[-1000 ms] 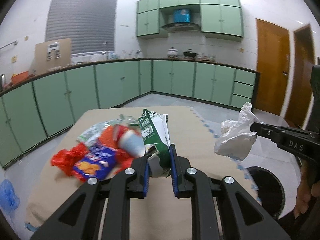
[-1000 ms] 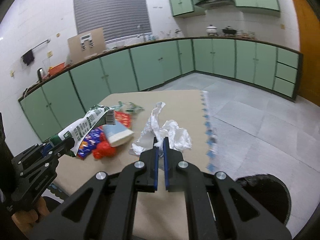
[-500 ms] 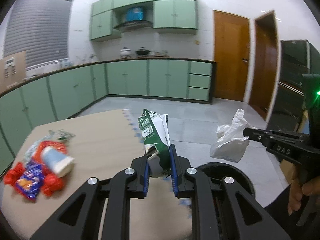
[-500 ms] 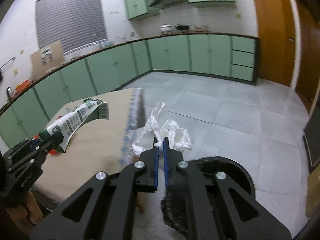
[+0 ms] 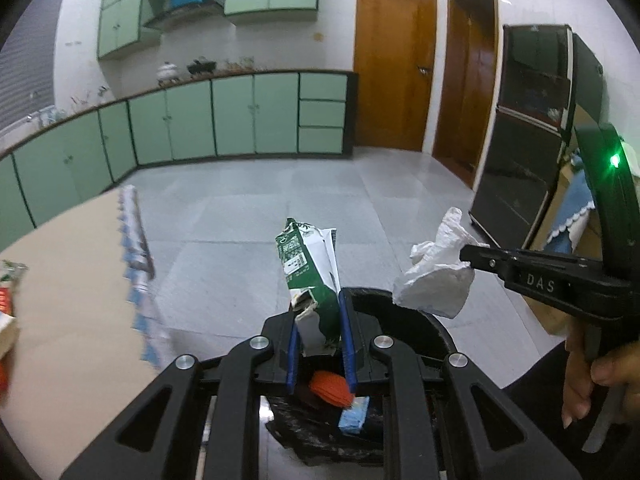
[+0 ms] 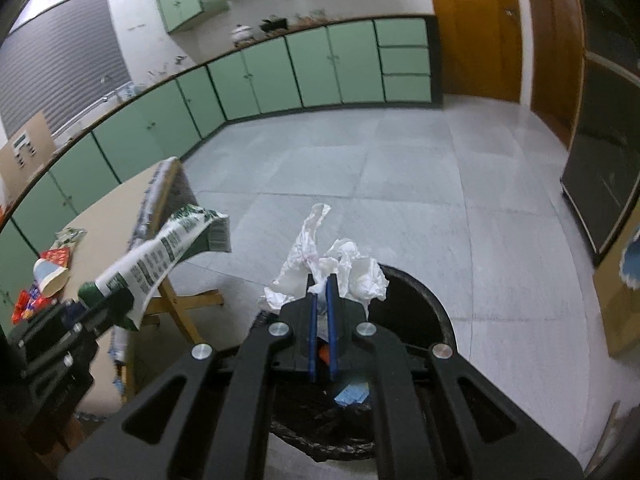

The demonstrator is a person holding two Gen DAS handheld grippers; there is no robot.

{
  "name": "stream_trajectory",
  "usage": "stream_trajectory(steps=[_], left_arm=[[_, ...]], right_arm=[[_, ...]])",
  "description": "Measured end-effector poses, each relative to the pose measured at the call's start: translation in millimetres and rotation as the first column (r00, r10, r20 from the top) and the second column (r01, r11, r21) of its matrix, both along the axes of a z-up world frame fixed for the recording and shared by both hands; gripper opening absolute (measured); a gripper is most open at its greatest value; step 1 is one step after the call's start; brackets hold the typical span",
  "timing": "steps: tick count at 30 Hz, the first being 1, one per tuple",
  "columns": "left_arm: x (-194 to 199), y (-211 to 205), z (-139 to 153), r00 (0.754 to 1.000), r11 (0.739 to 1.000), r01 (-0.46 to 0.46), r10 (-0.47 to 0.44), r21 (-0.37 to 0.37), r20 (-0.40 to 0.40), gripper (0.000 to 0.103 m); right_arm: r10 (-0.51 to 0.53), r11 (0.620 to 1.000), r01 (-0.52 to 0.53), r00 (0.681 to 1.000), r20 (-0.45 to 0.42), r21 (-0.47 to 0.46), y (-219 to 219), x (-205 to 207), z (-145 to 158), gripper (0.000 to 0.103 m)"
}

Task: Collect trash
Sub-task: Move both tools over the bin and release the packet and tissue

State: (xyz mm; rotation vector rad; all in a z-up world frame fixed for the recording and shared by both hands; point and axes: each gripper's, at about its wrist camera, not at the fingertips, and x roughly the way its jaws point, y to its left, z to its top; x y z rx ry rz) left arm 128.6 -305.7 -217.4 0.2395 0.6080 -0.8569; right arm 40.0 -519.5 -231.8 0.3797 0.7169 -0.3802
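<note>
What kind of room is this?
It looks like a home kitchen: green cabinets run along the wall under a countertop holding a pot, and a range hood hangs above. A black trash bin stands on the tiled floor.

- Even, diffuse indoor light is filling both views; the source itself is not showing.
- Fisheye distortion is bending the cabinet line [image 5: 224, 116] and darkening all four corners into a round vignette.
- Motion blur is smearing the table's patterned edge [image 5: 136, 272] in the left view and [image 6: 154, 200] in the right.
- A green indicator light [image 5: 615, 159] is flaring at the right edge.
- The glossy floor [image 6: 500, 136] is showing soft reflections near the doors.
</note>
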Motion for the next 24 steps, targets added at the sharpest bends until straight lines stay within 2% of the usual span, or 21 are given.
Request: stream_trajectory(steps=[4,5,6,8,10,20,24], left_arm=[[7,-24,-24,0.998,0.999,0.035,-0.034,0.021,-0.049,0.018],[8,-29,-30,0.998,0.999,0.041,-0.039,0.026,-0.054,0.019],[8,-32,-34,0.998,0.999,0.044,-0.042,0.031,-0.057,0.022],[11,-37,-44,0.997,0.998,0.04,-0.038,0.044,-0.062,0.038],[13,-39,-50,0.997,0.998,0.032,-0.029,0.048,-0.071,0.042],[10,-31,-53,0.997,0.998,0.031,-0.027,0.056,-0.079,0.042],[17,-19,-46,0.996,0.999,-0.002,0.006,0.039,-0.088,0.044]], right_arm=[[-0.024,0.999,0.025,0.999,-0.043,0.022,-10,6,-18,0.009],[-0.031,0.999,0.033,0.998,-0.047,0.028,-11,7,-20,0.016],[-0.041,0.999,0.042,0.998,-0.045,0.029,-13,7,-20,0.029],[-0.055,0.998,0.055,0.998,-0.03,0.017,-13,5,-16,0.037],[-0.053,0.999,0.053,0.998,-0.02,-0.001,-12,5,-13,0.038],[-0.062,0.998,0.062,0.998,0.007,-0.007,-11,-5,-4,0.039],[-0.059,0.998,0.059,0.998,0.01,0.002,-10,-6,-4,0.039]])
